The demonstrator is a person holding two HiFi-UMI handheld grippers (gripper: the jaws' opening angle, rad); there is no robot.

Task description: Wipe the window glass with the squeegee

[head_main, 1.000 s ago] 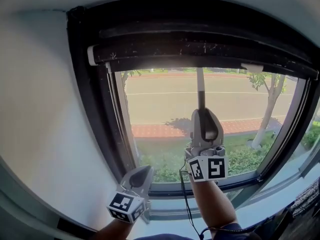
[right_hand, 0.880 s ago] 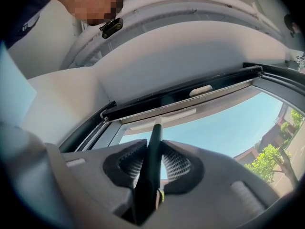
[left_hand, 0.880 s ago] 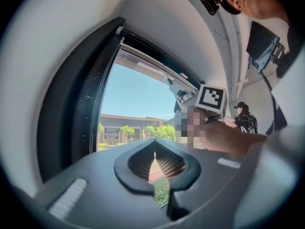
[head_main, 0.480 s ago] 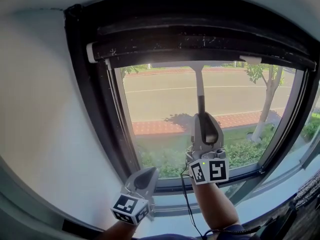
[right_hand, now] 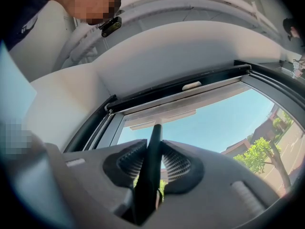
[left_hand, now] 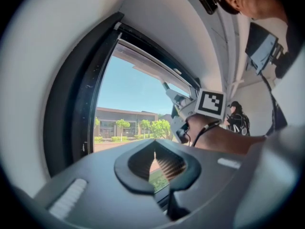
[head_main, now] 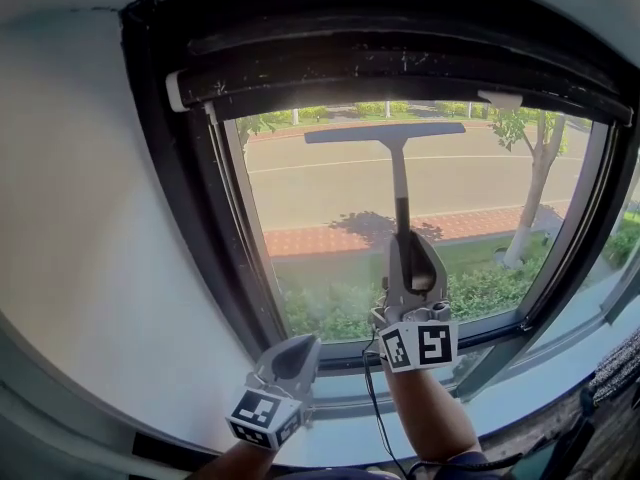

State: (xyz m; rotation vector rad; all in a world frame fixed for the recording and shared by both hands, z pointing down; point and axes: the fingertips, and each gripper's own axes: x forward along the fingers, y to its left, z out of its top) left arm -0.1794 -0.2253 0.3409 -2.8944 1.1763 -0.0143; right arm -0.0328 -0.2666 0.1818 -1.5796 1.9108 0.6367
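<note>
Window frame (head_main: pixel 195 218): black, set around the pane, white wall to its left.
Window glass (head_main: pixel 320 228): road, lawn and trees show through it.
Squeegee (head_main: pixel 399 173): blade level just below the glass's top edge, handle running straight down.
Right gripper (head_main: pixel 405 240): 2 jaws clamped on the squeegee's handle, before the glass's lower middle.
Left gripper (head_main: pixel 293 346): jaws closed together on nothing, low by the frame's bottom left corner.

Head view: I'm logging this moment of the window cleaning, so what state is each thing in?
Squeegee: upright, blade across the top of the glass, handle gripped.
Right hand-held gripper: shut on the squeegee handle.
Left hand-held gripper: shut, holding nothing, low by the sill.
Window glass: shut in its frame, see-through.
</note>
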